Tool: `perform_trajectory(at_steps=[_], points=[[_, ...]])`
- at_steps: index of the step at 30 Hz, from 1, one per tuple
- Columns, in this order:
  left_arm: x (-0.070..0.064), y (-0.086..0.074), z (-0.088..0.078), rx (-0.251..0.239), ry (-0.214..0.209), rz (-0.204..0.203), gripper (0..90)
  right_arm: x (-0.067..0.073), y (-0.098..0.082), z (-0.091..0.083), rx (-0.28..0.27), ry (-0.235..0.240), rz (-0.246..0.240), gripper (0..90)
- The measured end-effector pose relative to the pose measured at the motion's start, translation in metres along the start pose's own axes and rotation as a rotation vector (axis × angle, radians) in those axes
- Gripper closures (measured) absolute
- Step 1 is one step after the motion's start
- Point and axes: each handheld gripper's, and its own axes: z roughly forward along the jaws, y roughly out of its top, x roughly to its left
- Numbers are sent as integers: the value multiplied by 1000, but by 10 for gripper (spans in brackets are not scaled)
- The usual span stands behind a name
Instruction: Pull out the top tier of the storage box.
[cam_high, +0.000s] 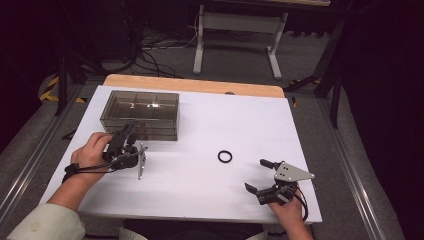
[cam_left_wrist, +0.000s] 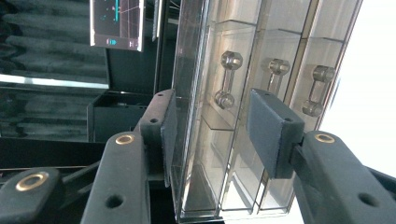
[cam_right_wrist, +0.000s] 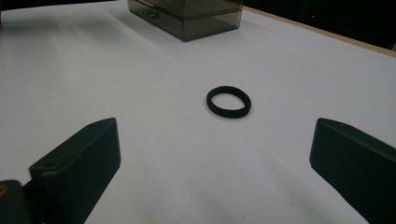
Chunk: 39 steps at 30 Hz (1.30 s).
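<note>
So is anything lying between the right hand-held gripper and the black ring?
Nothing visible. The ring lies alone on the white table, straight ahead of the open right hand-held gripper. The clear box stands far off to the left.

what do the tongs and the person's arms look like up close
Both tongs are black: the left tongs have flat dark pads and brass-ringed holes, the right tongs blocky jaws. Each carries a grey three-cornered plate and a thin black cable. The left arm wears a pale sleeve.
</note>
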Motion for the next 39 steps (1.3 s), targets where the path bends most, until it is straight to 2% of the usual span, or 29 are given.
perform_trajectory(at_steps=[4, 7, 11, 16, 22, 30, 39], points=[[-3, 1, 3, 6, 5, 16, 566, 0, 0, 0, 0, 1, 1, 26], [-6, 2, 8, 29, 23, 47, 596, 0, 0, 0, 0, 2, 0, 26], [-8, 1, 15, 46, 21, 53, 627, 0, 0, 0, 0, 3, -1, 26], [-8, 0, 20, 43, 18, 46, 655, 0, 0, 0, 1, 4, -2, 26], [-10, 0, 24, 46, 27, 91, 720, 0, 0, 0, 2, 5, -2, 26], [-11, 0, 27, 49, 32, 109, 785, 0, 0, 1, 3, 6, -3, 26], [-10, 1, 27, 49, 36, 118, 796, 0, 0, 1, 3, 9, -2, 26]])
